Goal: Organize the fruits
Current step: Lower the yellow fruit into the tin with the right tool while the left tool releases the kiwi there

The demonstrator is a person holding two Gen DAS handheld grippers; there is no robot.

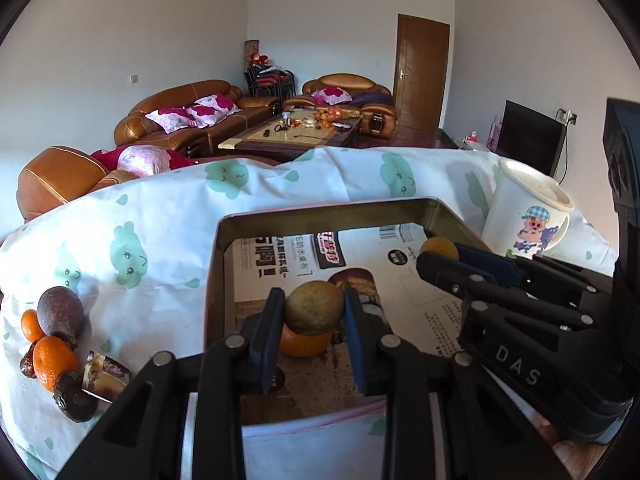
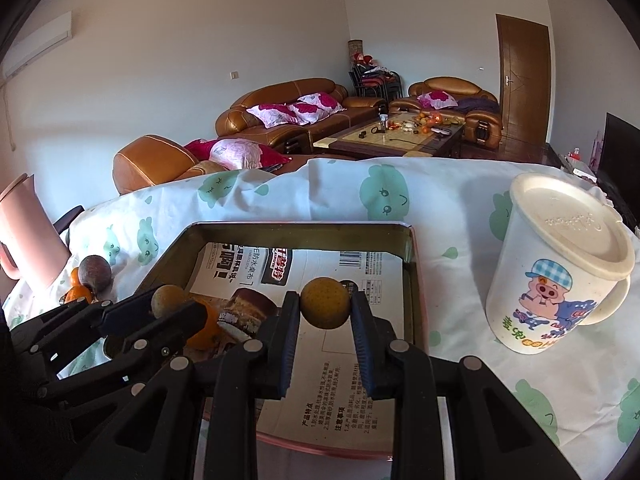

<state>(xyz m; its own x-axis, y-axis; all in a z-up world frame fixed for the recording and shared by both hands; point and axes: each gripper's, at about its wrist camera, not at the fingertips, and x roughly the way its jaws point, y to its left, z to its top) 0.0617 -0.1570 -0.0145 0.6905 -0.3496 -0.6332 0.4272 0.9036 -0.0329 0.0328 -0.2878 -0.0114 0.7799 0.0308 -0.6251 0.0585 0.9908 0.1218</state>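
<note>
The left gripper [image 1: 308, 316] is clamping a small brownish-green round fruit [image 1: 314, 307] between its blue pads, holding it over the near-left part of the metal tray [image 1: 320, 210], right above an orange [image 1: 306, 344] already lying on the tray's paper lining. The right gripper [image 2: 326, 310] is pinching a yellowish round fruit [image 2: 325, 302] the same way, hanging over the middle of the tray, nearer its right wall.

I would say both fruits are being lowered in. To do it well, each should be going down close to the lining before the pads part, and the left one should be shifting aside so it is not dropping onto the orange and rolling.

On the tablecloth [image 1: 160, 216], beyond the tray's left wall, more fruits [image 1: 56, 344] are waiting near the table's left edge. A lidded cartoon mug [image 2: 560, 264] is standing off the tray's right wall.
</note>
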